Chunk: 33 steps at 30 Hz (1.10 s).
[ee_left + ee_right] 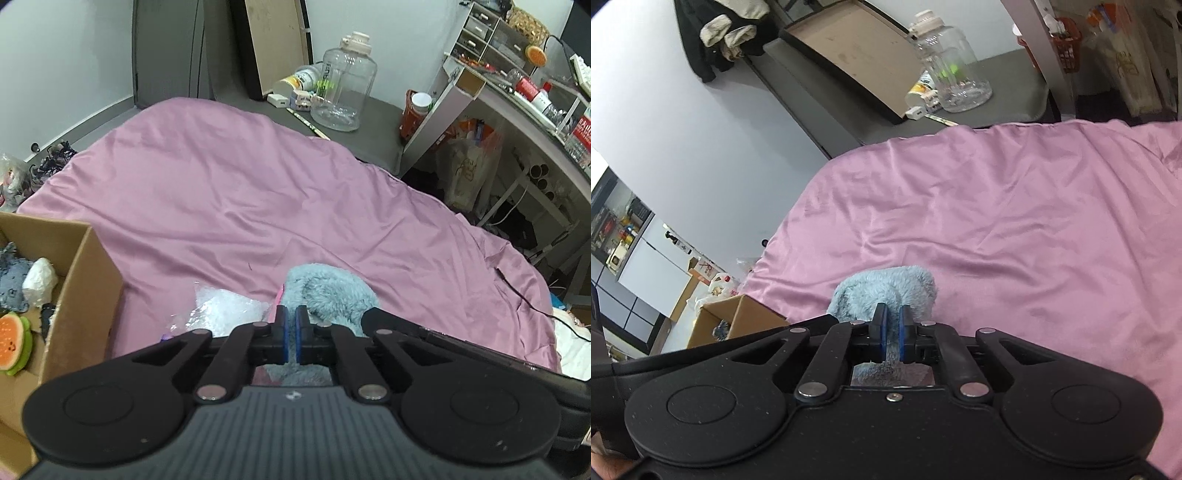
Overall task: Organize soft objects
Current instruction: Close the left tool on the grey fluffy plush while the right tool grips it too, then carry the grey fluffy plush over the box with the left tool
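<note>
A fluffy light-blue soft item (328,291) sits low over the pink bedsheet (258,192). My left gripper (291,321) is shut on its plush, the blue pads pinching fur between them. In the right wrist view the same blue plush (886,288) is pinched by my right gripper (893,325), also shut on it. The right gripper's black body (424,328) shows at the right of the left wrist view. A clear plastic bag (225,310) lies on the sheet just left of the plush. The cardboard box (85,280) at the left holds soft toys, among them a watermelon-slice plush (14,341).
A big clear water jug (345,85) and small bottles stand on the grey ledge beyond the bed. A cluttered white desk (517,103) with bags under it is at the right. The box (738,317) sits beside the bed's left edge. A black cable (524,291) crosses the sheet's right side.
</note>
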Each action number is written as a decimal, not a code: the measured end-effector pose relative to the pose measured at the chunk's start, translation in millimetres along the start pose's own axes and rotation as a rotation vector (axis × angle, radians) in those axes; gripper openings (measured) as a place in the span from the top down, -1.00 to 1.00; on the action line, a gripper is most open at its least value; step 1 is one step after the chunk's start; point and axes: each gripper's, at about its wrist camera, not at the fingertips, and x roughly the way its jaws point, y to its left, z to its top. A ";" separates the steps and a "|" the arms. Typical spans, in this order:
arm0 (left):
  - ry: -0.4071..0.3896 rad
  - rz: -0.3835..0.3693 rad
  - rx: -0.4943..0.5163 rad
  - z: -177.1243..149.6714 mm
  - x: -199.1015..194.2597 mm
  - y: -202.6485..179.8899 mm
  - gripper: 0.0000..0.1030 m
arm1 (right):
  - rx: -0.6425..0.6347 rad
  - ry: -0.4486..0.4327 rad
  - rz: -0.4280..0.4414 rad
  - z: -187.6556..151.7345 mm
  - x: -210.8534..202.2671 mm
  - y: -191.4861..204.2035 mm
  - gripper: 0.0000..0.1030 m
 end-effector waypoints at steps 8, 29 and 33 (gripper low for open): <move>-0.038 -0.004 -0.007 -1.4 -29.8 9.5 0.98 | -0.025 -0.021 0.012 -3.6 -16.8 23.1 0.89; -0.134 -0.011 -0.053 -3.3 -104.6 61.8 0.99 | -0.129 -0.076 0.059 -17.0 -45.0 105.2 0.90; -0.147 -0.010 -0.066 -3.0 -116.7 78.1 0.99 | -0.158 -0.074 0.065 -20.8 -45.5 125.6 0.90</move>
